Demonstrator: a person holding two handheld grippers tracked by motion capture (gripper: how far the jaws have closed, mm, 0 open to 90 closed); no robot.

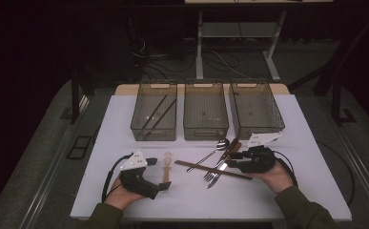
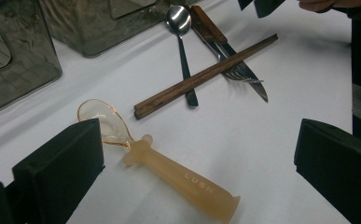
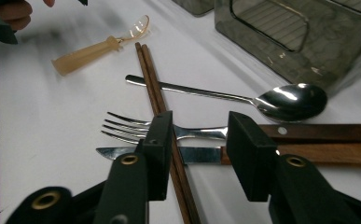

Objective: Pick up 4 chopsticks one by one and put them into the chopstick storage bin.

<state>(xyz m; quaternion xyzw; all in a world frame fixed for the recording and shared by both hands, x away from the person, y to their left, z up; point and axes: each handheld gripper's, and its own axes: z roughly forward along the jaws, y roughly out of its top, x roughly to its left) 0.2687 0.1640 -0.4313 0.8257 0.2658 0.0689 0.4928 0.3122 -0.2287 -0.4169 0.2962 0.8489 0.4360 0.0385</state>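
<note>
An amber plastic spoon [image 1: 167, 164] [image 2: 169, 172] [image 3: 94, 46] with a thick handle lies on the white table [image 1: 287, 191]. My left gripper [image 1: 157, 174] [image 2: 197, 158] is open wide, with the spoon's handle on the table between its jaws. To the right lie a pair of wooden chopsticks [image 1: 213, 170] [image 2: 201, 77] [image 3: 157, 100], a metal spoon [image 1: 211, 153] [image 2: 183, 42] [image 3: 262, 99], and a wood-handled fork [image 3: 178, 130] and knife [image 1: 219, 171] [image 3: 308, 155]. My right gripper [image 1: 233, 160] [image 3: 201, 149] hovers open just over the fork neck, knife blade and chopsticks, holding nothing.
Three smoky clear bins stand in a row at the table's back: left [image 1: 154, 136], middle [image 1: 206, 135], right [image 1: 258, 129]. The left bin holds dark chopsticks [image 1: 158, 112]. Bare table lies along the front edge. Dark floor surrounds the table.
</note>
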